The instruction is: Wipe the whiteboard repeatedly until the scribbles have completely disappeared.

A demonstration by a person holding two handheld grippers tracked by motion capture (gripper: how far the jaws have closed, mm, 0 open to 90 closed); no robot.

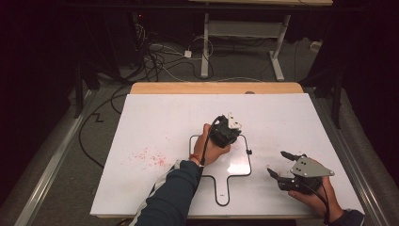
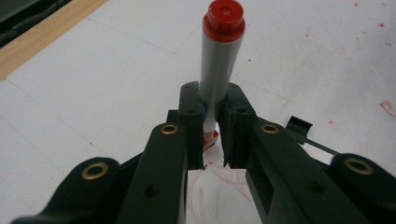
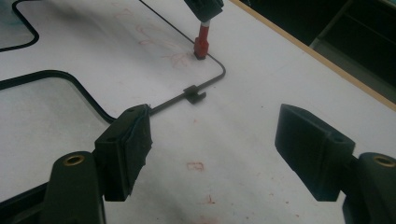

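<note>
The left claw [image 2: 211,126] is pinched tight on a red marker [image 2: 219,60], gripping its grey barrel low down, near the writing end, with the red end cap standing clear above the jaws. In the right gripper view the red tip [image 3: 201,44] of the marker meets the white board [image 1: 155,127] just inside the corner of a thin black outline [image 3: 219,70] marked on the table surface, beside faint red scribbles [image 3: 159,44]. The marker looks light and rigid, a smooth plastic tube that could twist or slide between hard pads if pressed sideways, so a hold close to the tip, as here, probably gives the steadiest line; the tip itself is soft felt and wants only gentle downward pressure. A small black clip [image 3: 194,94] sits on the outline between the two grippers. The right claw [image 3: 219,154] is spread wide and holds nothing, hovering low over the board near the table's near right corner. Red speckles [image 1: 150,157] mark the board to the left of the person's left forearm.
</note>
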